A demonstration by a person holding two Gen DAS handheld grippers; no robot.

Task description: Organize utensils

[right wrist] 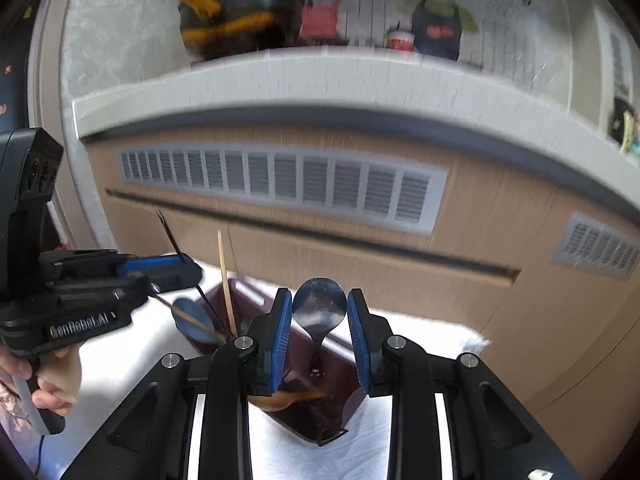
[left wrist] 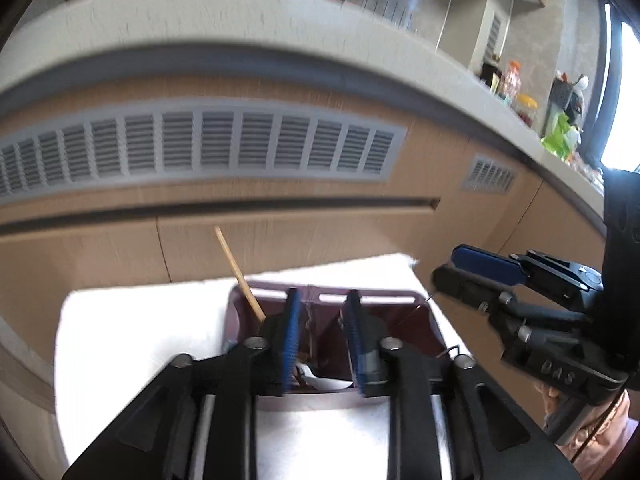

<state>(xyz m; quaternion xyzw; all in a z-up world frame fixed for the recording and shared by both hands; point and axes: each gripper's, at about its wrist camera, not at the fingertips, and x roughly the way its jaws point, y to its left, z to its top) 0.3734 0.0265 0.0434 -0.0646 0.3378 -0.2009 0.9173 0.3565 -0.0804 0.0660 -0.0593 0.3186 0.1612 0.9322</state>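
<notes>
Both hand-held grippers hover with jaws apart and empty: the left gripper (left wrist: 320, 336) and right gripper (right wrist: 316, 340) over a maroon utensil caddy (right wrist: 340, 396) on a white cloth (right wrist: 120, 360). A metal spoon (right wrist: 319, 307) and wooden chopstick (right wrist: 226, 284) stand inside it. Nudging those upright handles could tip the caddy or scatter the utensils.

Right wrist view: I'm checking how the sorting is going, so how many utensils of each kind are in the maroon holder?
Spoons: 3 (metal spoon, wooden spoon, blue spoon)
Chopsticks: 2 (wooden chopstick, black chopstick)
Total: 5; blur may hide more.
</notes>
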